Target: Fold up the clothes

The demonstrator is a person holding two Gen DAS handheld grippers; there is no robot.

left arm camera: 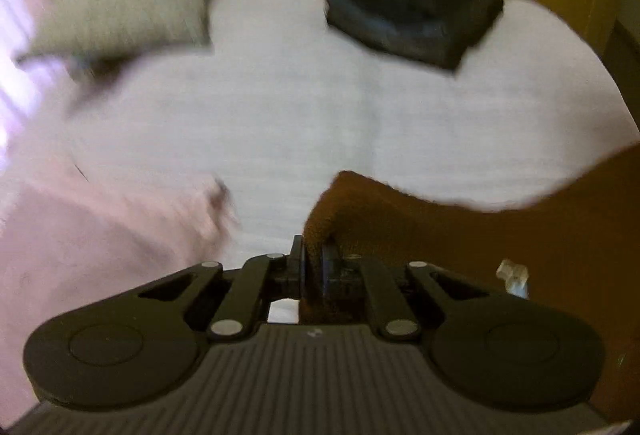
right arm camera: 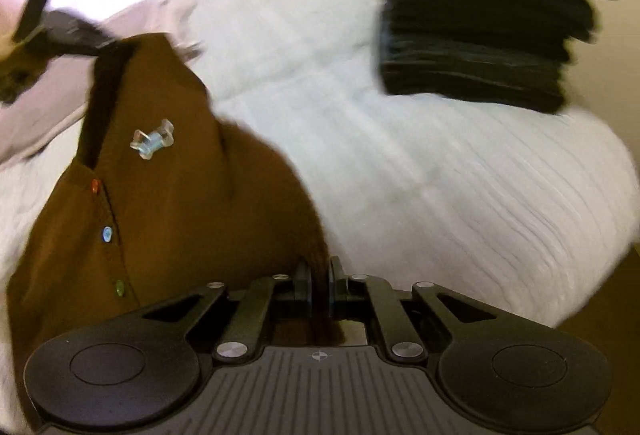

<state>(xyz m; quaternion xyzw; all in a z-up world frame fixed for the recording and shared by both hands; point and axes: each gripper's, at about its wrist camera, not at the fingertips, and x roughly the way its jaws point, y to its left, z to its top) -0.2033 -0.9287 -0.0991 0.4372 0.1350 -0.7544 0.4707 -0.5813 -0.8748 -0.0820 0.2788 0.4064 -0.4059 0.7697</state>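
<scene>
Item: brown garment (right arm camera: 168, 195), soft knit, light, limp; buttons along placket. Lifted above the near part of the white bed (right arm camera: 440, 175). Left gripper (left arm camera: 314, 263) and right gripper (right arm camera: 320, 279) each clamped on an edge. Best held at corners or shoulder seams.

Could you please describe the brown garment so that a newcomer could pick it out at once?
On the white bed, in front of the dark stack of folded clothes, hangs a brown garment. Alone among the fabrics, it carries a row of coloured buttons and a clear plastic clip.
</scene>
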